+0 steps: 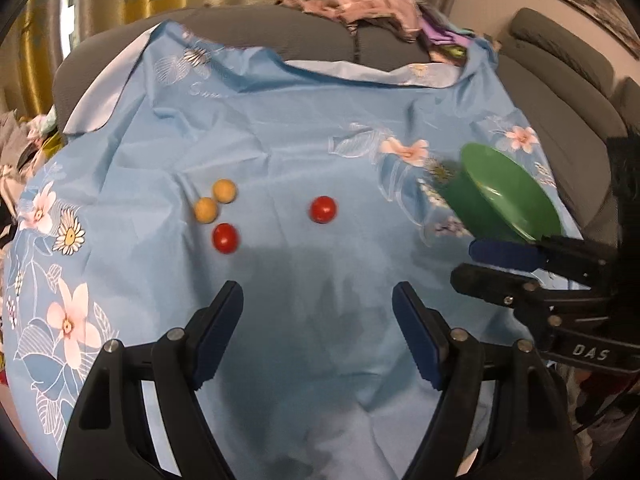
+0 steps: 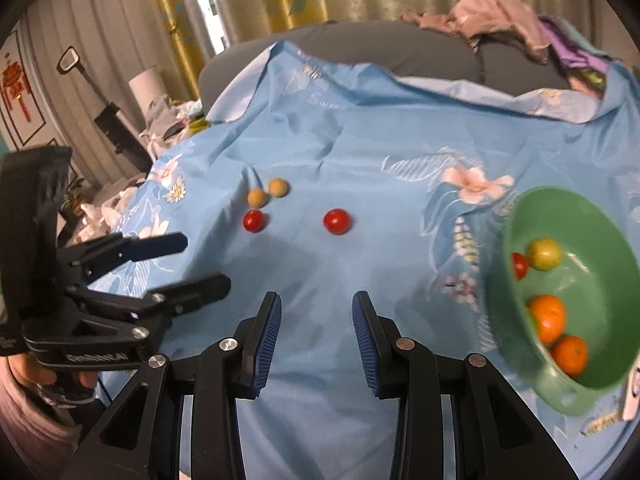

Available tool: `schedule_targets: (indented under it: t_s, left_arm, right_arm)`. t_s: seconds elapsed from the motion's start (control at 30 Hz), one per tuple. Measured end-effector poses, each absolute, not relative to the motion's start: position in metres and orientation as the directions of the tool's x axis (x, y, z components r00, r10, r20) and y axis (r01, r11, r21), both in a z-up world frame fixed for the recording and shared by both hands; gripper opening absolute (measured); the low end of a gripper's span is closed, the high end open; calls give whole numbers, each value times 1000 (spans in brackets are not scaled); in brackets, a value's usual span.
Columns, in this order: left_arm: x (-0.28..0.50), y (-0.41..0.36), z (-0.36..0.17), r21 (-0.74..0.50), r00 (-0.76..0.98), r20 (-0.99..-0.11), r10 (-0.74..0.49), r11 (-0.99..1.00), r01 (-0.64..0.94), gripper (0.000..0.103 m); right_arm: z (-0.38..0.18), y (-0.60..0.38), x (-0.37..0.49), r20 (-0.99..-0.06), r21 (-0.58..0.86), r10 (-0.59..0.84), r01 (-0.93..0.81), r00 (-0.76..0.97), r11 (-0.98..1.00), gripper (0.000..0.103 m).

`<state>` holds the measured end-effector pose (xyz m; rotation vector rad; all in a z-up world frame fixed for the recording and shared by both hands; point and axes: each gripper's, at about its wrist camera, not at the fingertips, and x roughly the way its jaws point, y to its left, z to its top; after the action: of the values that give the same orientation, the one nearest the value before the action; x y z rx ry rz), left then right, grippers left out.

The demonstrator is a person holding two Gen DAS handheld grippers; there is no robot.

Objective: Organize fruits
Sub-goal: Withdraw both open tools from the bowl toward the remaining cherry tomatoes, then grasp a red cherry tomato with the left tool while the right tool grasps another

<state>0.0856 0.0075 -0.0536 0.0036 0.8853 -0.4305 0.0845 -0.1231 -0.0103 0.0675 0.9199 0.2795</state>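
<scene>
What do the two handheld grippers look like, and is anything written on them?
Both grippers, left gripper and right gripper, are black angular linkages with silver rivets. Their fingers are black with ribbed blue pads. The right gripper's body shows white "DAS" lettering; the left gripper's white lettering is too blurred to read.

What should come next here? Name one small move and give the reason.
Probably lower the right tool toward the lone red fruit: it lies straight ahead of the open, empty jaws, nearest the green bowl that already holds fruit.
</scene>
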Motion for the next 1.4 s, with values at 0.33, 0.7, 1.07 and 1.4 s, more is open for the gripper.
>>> schedule_targets:
  t_s: [0.33, 0.7, 1.07, 1.4]
  left_arm:
    - [123, 34, -72, -203, 537, -767, -350, 927, 314, 76]
    - [167, 17, -91, -154, 502, -809, -306, 934, 321, 62]
    - [190, 17, -115, -87, 486, -848, -210, 961, 263, 45]
    - [196, 19, -121, -83, 487, -850, -202, 963, 255, 27]
  right_arm:
    - [-38, -122, 141, -796, 227, 316, -229, 516, 947, 37]
    - [-69, -113, 190, -836, 212, 288, -210, 467, 955, 37]
    - [-81, -106, 214, -848, 202, 291, -237, 444, 950, 37]
    - [-88, -98, 227, -860, 209, 297, -245, 415, 947, 37]
